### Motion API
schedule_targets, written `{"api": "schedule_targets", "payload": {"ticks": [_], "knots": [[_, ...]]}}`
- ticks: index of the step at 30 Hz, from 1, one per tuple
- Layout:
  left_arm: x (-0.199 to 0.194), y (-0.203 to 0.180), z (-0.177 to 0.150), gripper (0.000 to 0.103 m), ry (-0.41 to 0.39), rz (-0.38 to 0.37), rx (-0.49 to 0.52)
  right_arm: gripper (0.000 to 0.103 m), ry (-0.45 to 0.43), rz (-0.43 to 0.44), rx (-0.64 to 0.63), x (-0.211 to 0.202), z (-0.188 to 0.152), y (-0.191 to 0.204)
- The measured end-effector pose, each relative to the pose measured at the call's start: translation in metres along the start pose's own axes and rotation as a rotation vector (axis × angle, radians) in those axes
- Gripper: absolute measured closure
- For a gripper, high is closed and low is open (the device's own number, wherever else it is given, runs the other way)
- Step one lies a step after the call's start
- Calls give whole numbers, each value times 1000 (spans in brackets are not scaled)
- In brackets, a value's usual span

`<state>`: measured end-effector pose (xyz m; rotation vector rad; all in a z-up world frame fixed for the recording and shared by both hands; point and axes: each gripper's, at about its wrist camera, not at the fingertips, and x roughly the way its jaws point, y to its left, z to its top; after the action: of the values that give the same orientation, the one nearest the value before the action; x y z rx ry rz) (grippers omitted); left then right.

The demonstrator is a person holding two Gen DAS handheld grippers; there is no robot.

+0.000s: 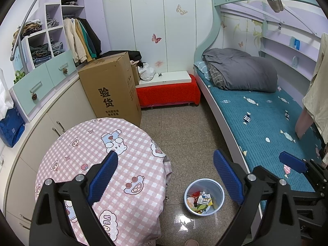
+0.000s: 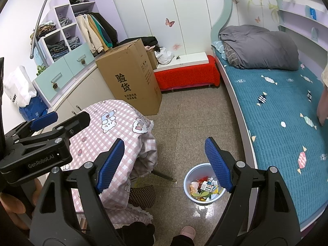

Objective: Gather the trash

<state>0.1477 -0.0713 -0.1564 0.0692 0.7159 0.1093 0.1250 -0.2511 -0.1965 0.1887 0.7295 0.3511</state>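
I am looking down at the trash bin (image 1: 203, 197), a pale blue round tub that is sitting on the speckled tile floor (image 1: 184, 135) between the table and the bed, and it is already holding a heap of wrappers and small cartons (image 2: 203, 186). Neither claw is touching it. My left claw (image 1: 166, 177) is hanging above it with both blue pads spread wide and nothing between them; the bin is showing through the gap, nearer the right pad. My right claw (image 2: 164, 164) is standing just as wide, also carrying nothing, with the bin showing low beside its right pad. In the right wrist view the left claw is appearing at the far left, over the table (image 1: 98, 155), which is wearing a pink checked cloth with cartoon bears. Behind the table a tall cardboard box (image 1: 111, 86) is standing upright against the cabinets, and past it a low bench with a red cover (image 1: 168, 94) is running along the wall. The bed (image 1: 262, 123) with its teal quilt and grey folded duvet (image 1: 242, 71) is lying along the right. A pink slipper (image 2: 187, 231) is showing at the bottom edge, on the floor.
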Motion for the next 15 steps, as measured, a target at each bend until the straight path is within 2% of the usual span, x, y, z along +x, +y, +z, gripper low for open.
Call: {"api": "schedule_targets", "payload": {"ticks": [15], "knots": [[1,0,-2,11,4,-1,1,23,1,0,2,0,0,-1]]}}
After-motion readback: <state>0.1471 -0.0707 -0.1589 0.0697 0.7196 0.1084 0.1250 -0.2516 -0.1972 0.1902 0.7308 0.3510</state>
